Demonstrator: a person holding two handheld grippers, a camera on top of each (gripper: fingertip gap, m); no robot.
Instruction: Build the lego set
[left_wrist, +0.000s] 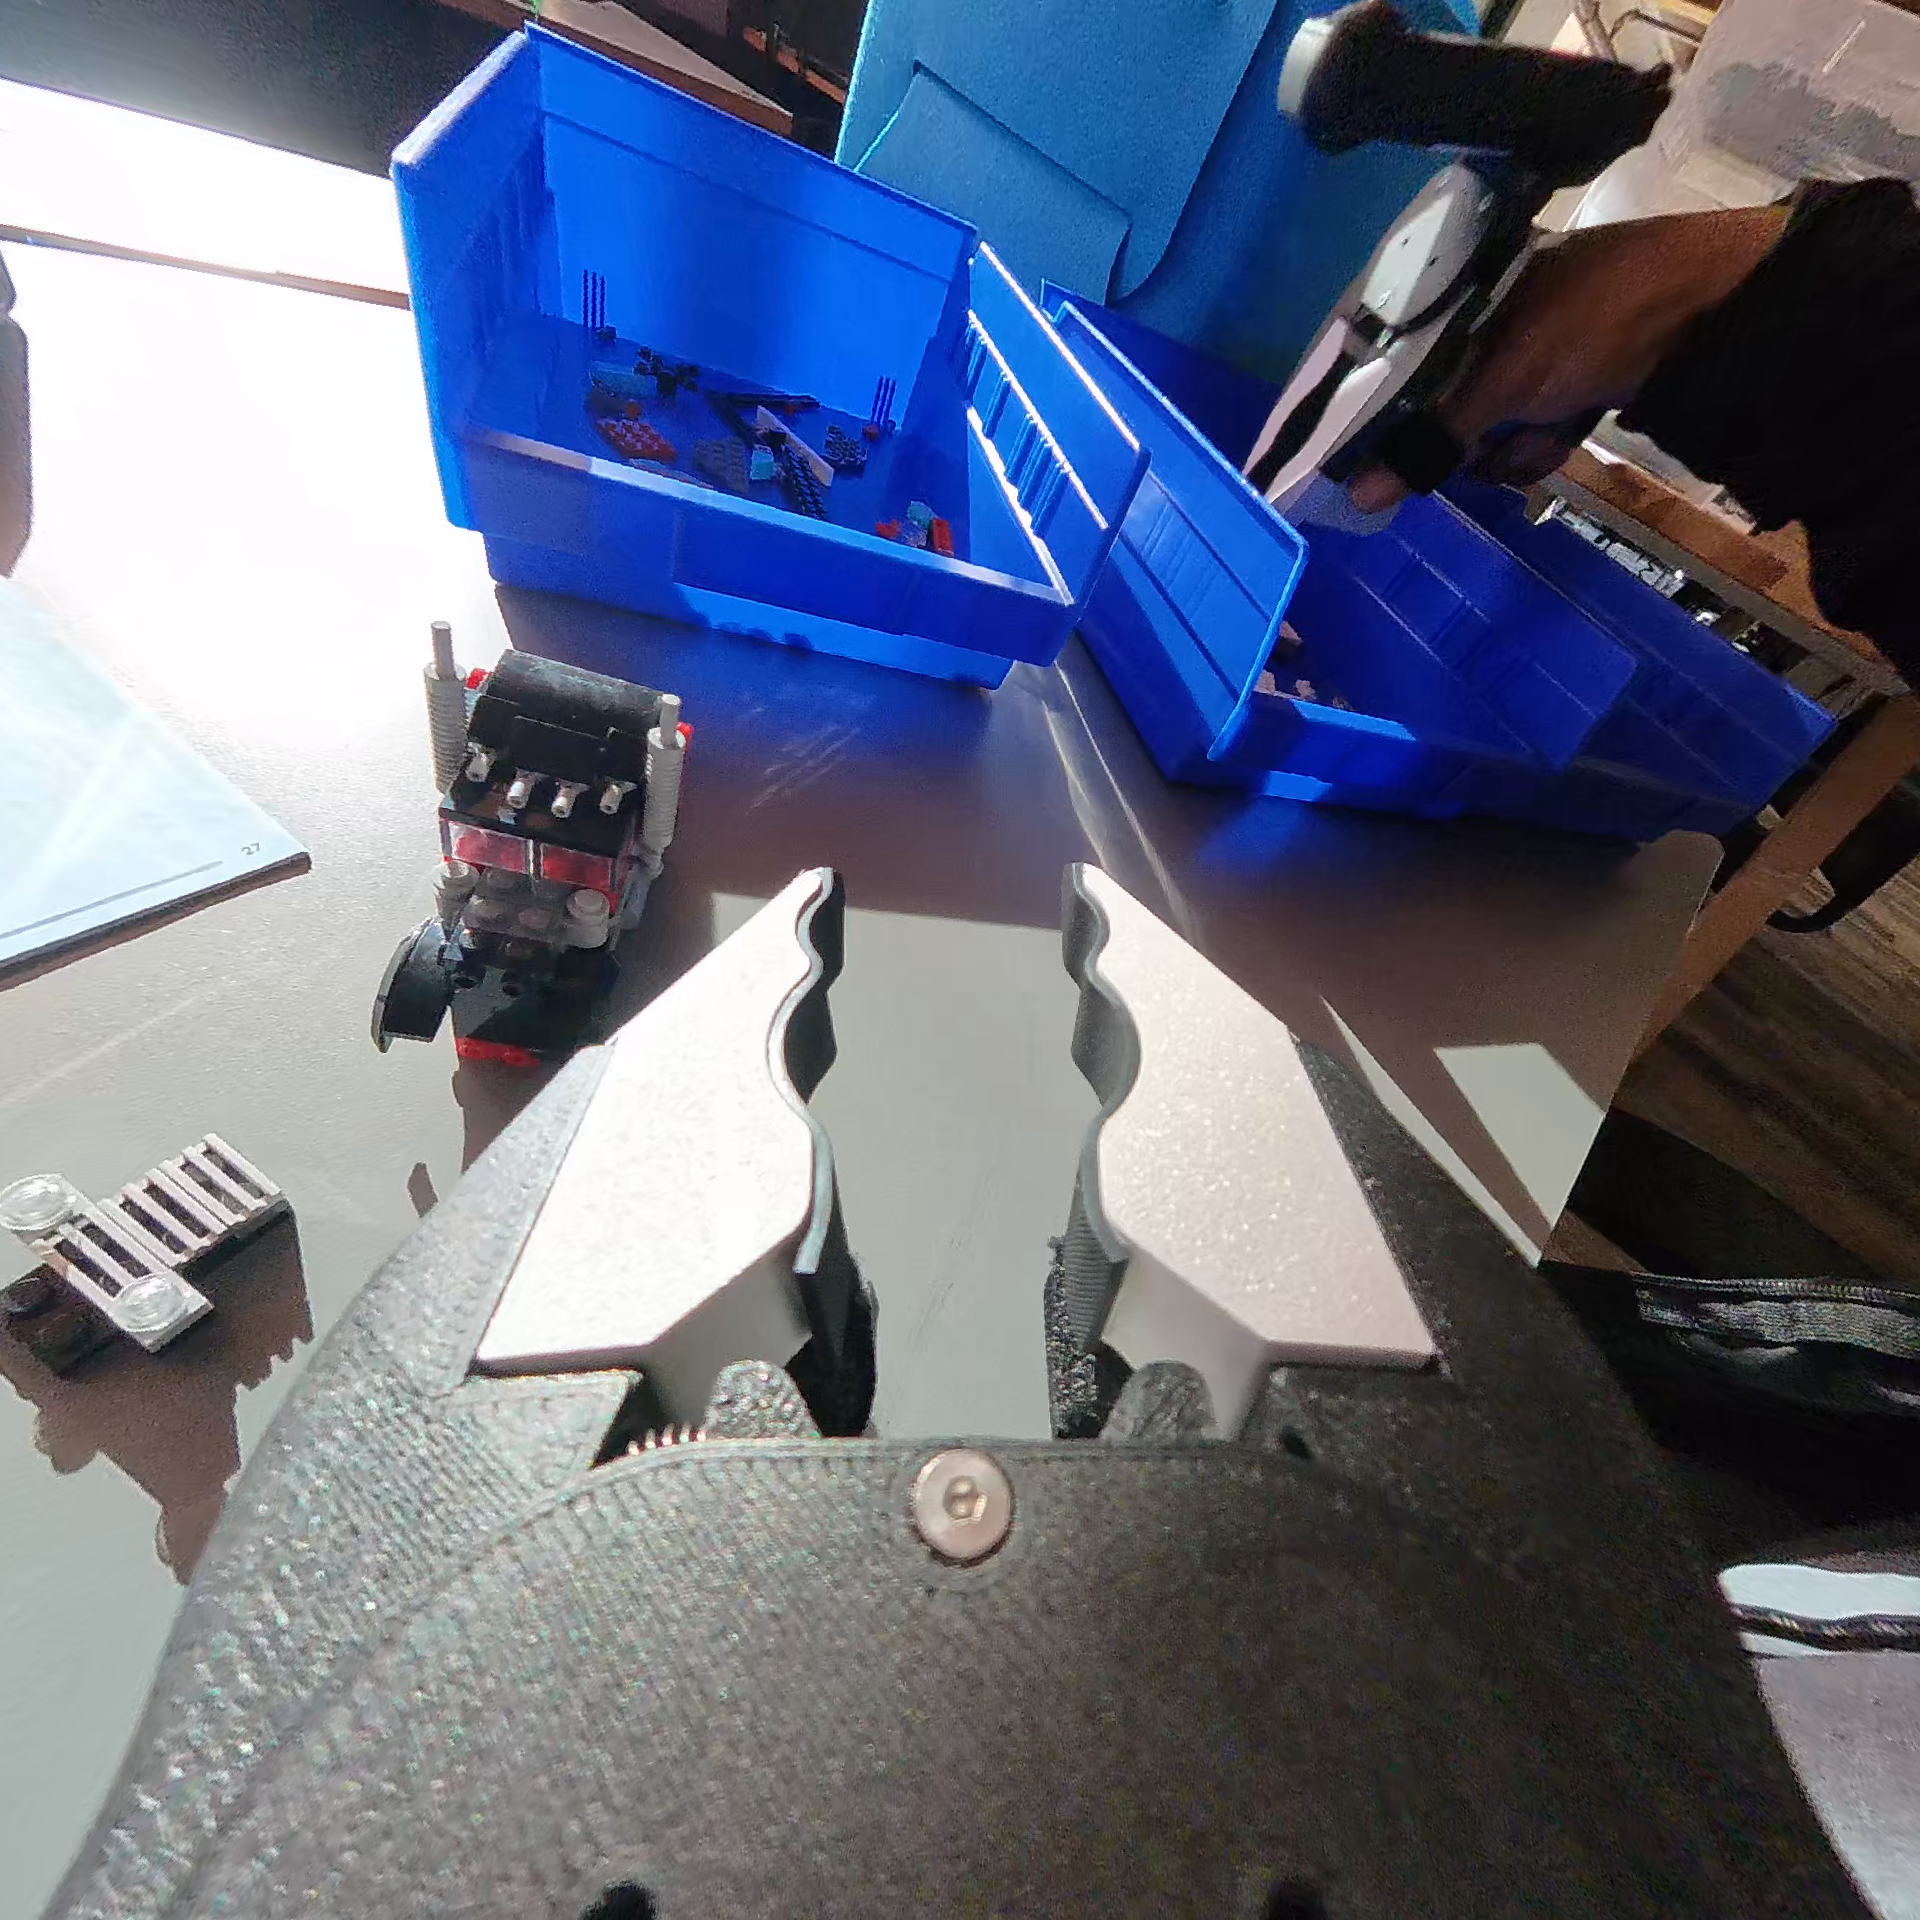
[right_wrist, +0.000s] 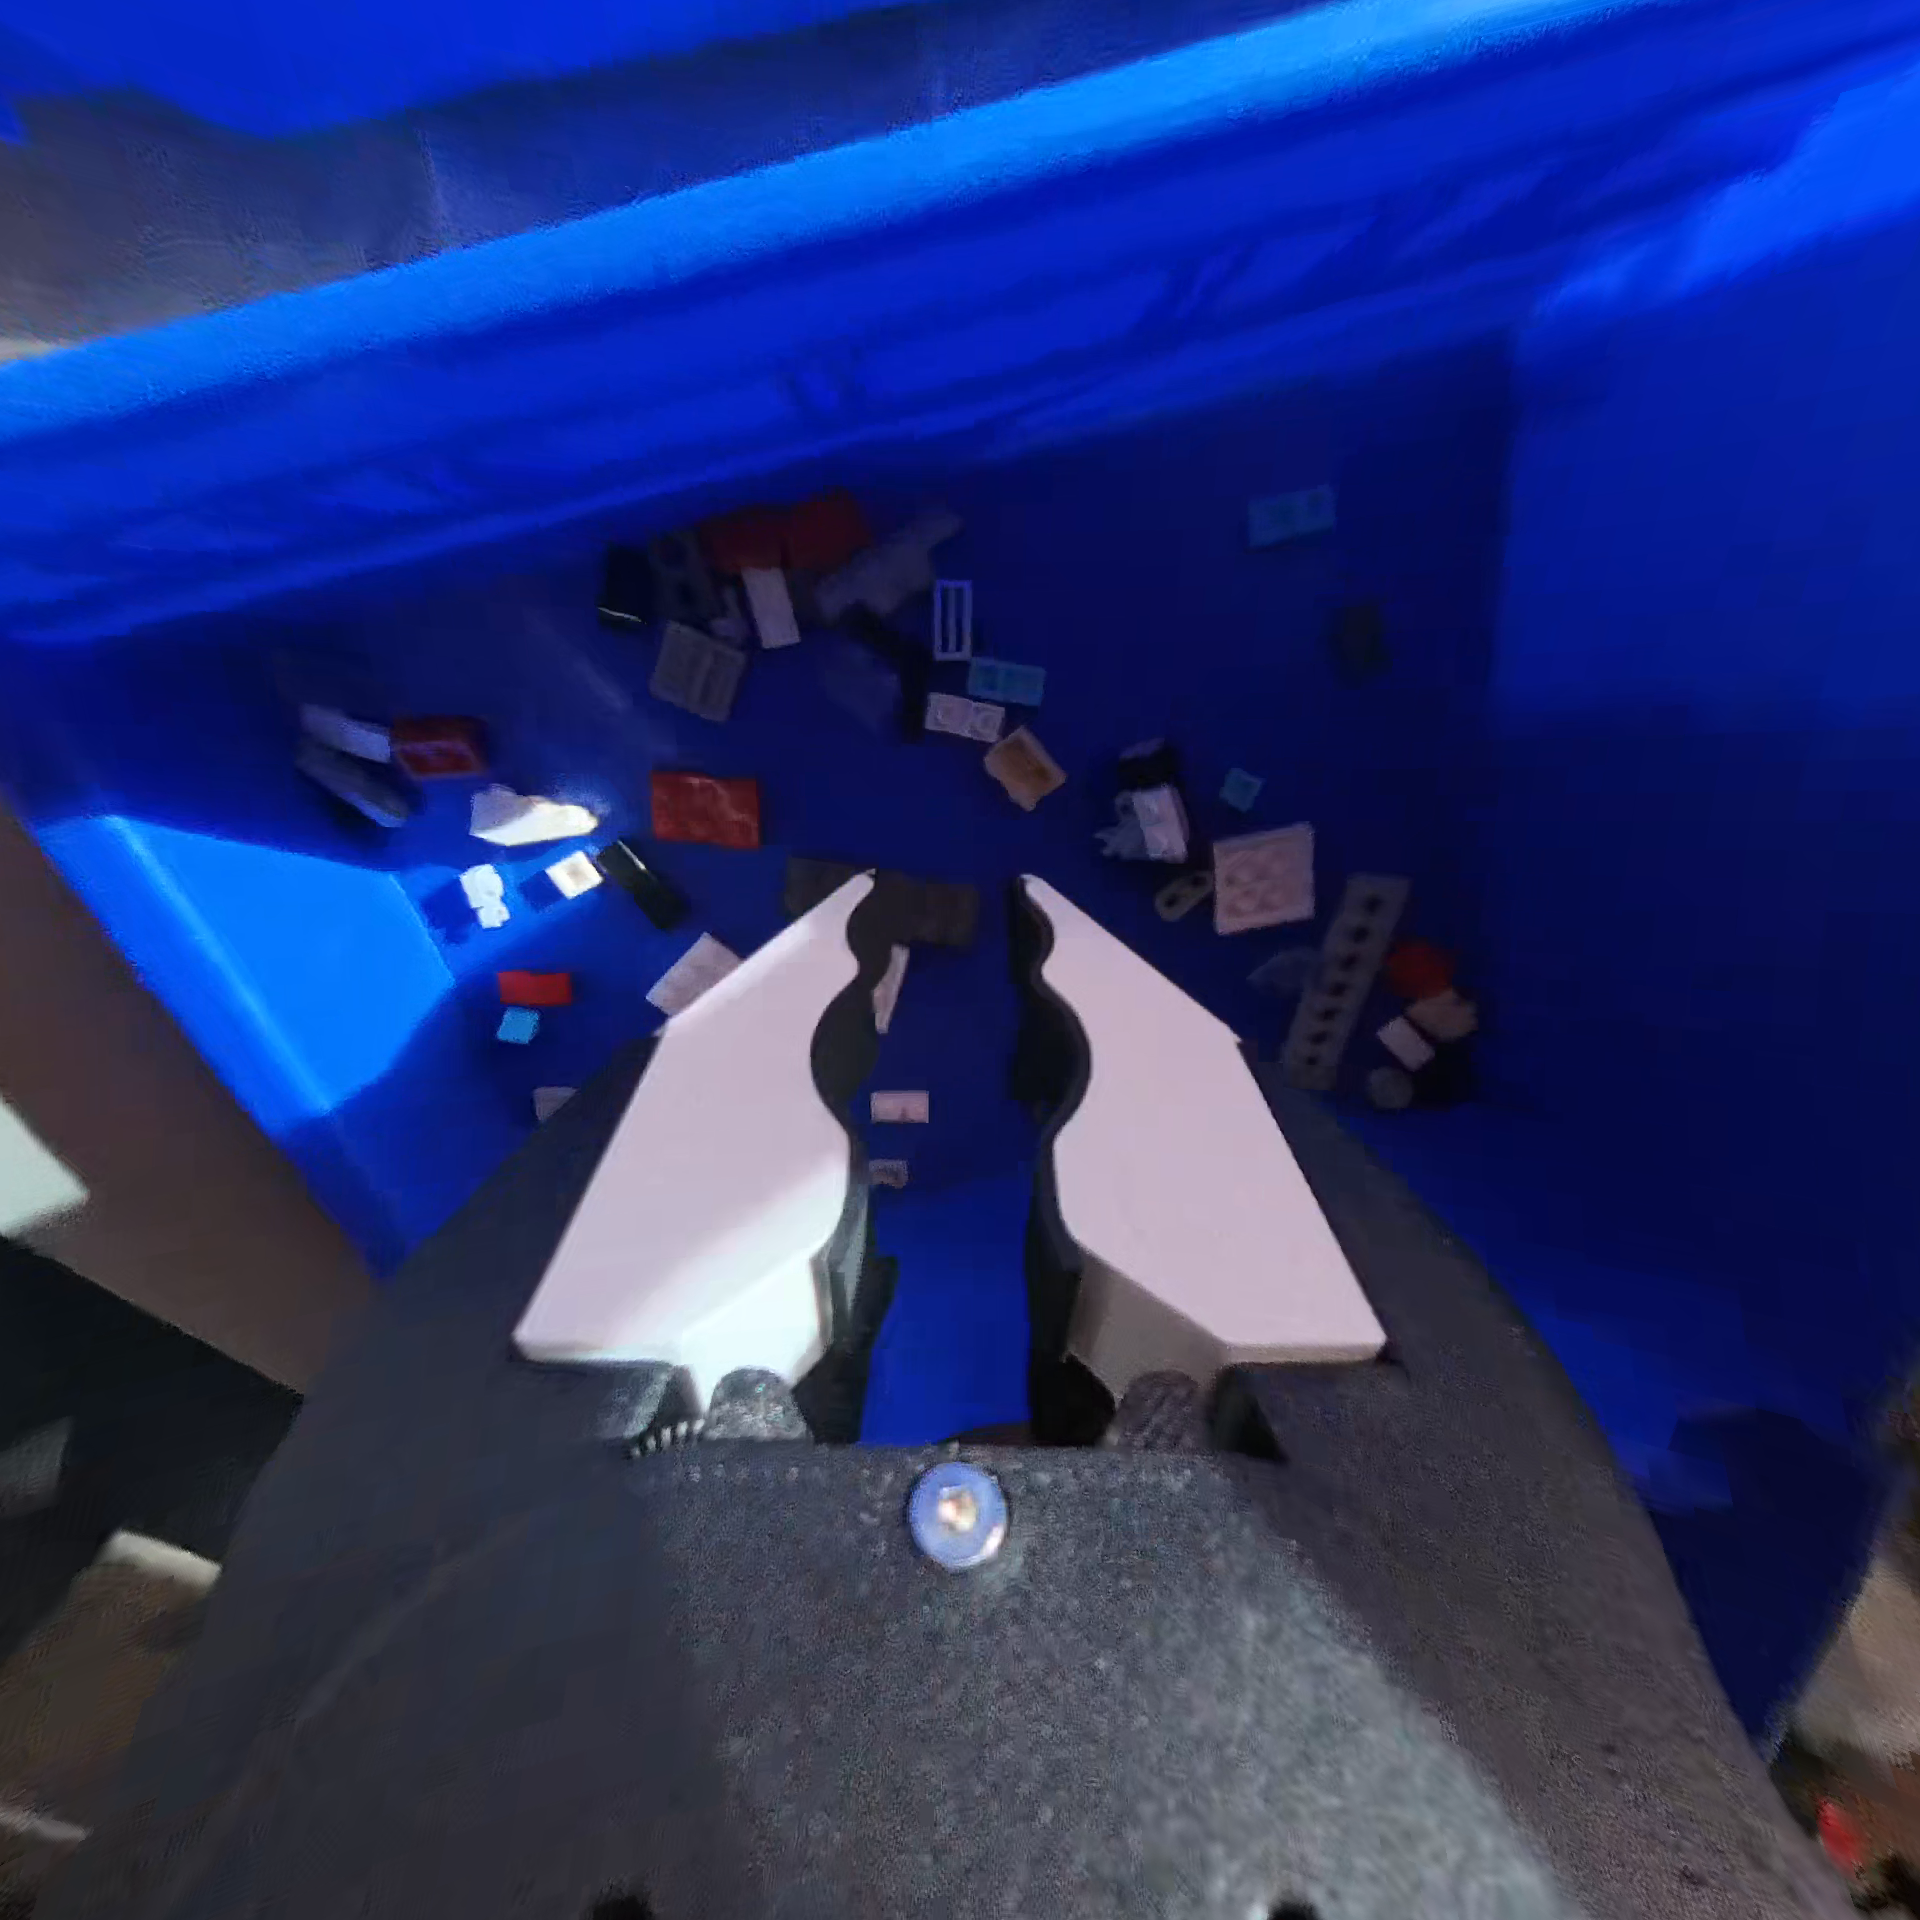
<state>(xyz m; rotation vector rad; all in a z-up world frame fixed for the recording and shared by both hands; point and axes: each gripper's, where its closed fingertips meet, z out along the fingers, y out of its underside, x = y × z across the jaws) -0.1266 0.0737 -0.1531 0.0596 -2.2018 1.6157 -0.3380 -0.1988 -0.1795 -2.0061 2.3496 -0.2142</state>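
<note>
A partly built black and red lego truck (left_wrist: 540, 862) stands on the dark table, to the left of and beyond my left gripper (left_wrist: 951, 894), which is open and empty just above the table. A small grey grille sub-assembly (left_wrist: 135, 1262) lies at the left. My right gripper (right_wrist: 945, 894) is open and empty, pointing down into a blue bin (right_wrist: 1662, 623) with several loose lego pieces; a dark brown plate (right_wrist: 925, 904) lies just past its tips. In the left wrist view the right gripper (left_wrist: 1309, 457) shows at the upper right, held by a hand over the bins.
Several blue bins (left_wrist: 727, 582) stand in a row at the back of the table, the left one with loose pieces. An instruction booklet (left_wrist: 104, 790) lies at the left edge. The table's right edge (left_wrist: 1621, 1081) drops to a wooden floor. My right fingertips sit around 35 centimeters from my left ones. From the right gripper's tips to the dark brown plate (right_wrist: 925, 904) is close to 4 centimeters.
</note>
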